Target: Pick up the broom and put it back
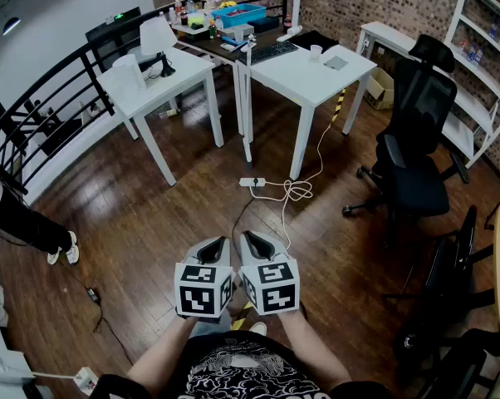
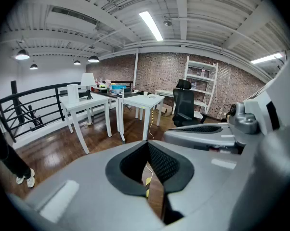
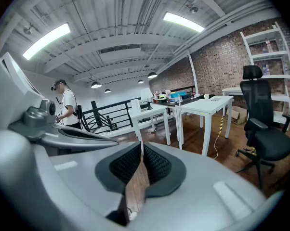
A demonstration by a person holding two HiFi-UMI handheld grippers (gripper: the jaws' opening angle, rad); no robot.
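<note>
The left tool (image 1: 217,246) and right tool (image 1: 252,243) are sitting side by side over the floor (image 1: 150,214). Ahead of them a power strip (image 1: 252,182) is lying on the floor, before two surfaces standing side by side. The left surface (image 1: 177,75) is carrying a lamp (image 1: 157,40), the right surface (image 1: 304,77) a keyboard (image 1: 272,52). An office chair (image 1: 416,156) is standing to the right, and a railing (image 1: 51,115) is running along the left.

Dark wooden plank floor (image 1: 150,214), with a white square worktop (image 1: 188,69) standing at left and a second white worktop (image 1: 300,77) at right.
A white power strip (image 1: 252,182) and a coiled white cable (image 1: 298,191) lie on the floor by the second white worktop's legs. That worktop carries a black keyboard (image 1: 271,52), a white cup (image 1: 316,52) and a flat grey pad (image 1: 335,62); the left one carries a white-shaded lamp (image 1: 157,38). A black wheeled office chair (image 1: 416,140) stands on the floor further right.
</note>
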